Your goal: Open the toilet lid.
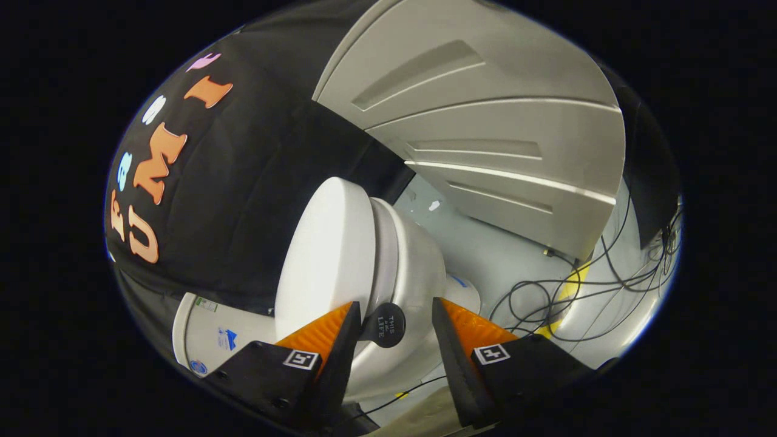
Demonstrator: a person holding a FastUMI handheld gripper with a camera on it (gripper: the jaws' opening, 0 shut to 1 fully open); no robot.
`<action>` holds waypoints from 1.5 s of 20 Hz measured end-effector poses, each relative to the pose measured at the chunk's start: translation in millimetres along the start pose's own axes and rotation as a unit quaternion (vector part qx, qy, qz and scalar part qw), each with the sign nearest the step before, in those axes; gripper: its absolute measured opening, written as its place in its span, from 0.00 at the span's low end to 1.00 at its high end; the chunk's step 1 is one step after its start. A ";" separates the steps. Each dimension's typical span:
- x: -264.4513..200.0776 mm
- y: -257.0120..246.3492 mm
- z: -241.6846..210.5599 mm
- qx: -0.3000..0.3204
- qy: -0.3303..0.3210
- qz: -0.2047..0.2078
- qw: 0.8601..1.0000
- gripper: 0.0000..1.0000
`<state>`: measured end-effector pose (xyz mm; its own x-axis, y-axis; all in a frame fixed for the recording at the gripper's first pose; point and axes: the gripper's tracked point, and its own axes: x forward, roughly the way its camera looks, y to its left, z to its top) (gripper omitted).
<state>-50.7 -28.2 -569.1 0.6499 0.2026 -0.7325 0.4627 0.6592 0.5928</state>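
Note:
The view is rolled sideways, so the white toilet (419, 267) appears on its side. Its lid (328, 255) lies flat against the seat and bowl. A round black lift tab (383, 325) sticks out from the lid's front edge. My gripper (394, 312) is open, and the tab sits between the two fingers. It is close against the finger on the lid's side (349, 325), while a clear gap separates it from the other finger (443, 321). Neither finger visibly presses on the tab.
The toilet's tank (206, 334), with stickers on it, stands beyond the lid against the black cloth wall. A grey panelled door (485, 133) rises beside the bowl. Loose black cables (583, 285) and a yellow strip (573, 282) lie on the pale floor (485, 249).

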 end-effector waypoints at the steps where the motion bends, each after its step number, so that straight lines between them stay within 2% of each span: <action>1: 2.5 -1.8 -3.5 0.016 0.006 0.004 1.000 0.68; 2: 5.5 -0.6 -5.7 0.029 0.012 0.011 0.999 0.64; 3: 8.6 0.7 -8.2 0.040 0.018 0.016 0.999 0.52; 4: 9.8 3.6 -8.9 0.048 0.020 0.023 0.998 0.45; 5: 9.5 3.7 -4.8 0.057 0.010 0.025 0.998 0.29; 8: 10.7 8.6 -1.4 0.105 0.002 0.030 0.994 0.21; 10: 4.5 11.1 -0.4 0.125 -0.001 0.027 0.992 0.08; 14: -3.3 20.9 0.1 0.098 0.004 -0.004 0.995 0.09; 17: -12.8 39.4 7.1 0.094 -0.002 0.004 0.996 0.09; 27: -38.3 100.7 26.8 0.017 -0.047 0.005 0.999 0.09; 30: -48.3 122.0 26.6 -0.032 -0.047 0.002 0.998 0.08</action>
<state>-9.6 23.1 -452.5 0.7071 0.1386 -0.6934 0.4225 0.7035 0.5715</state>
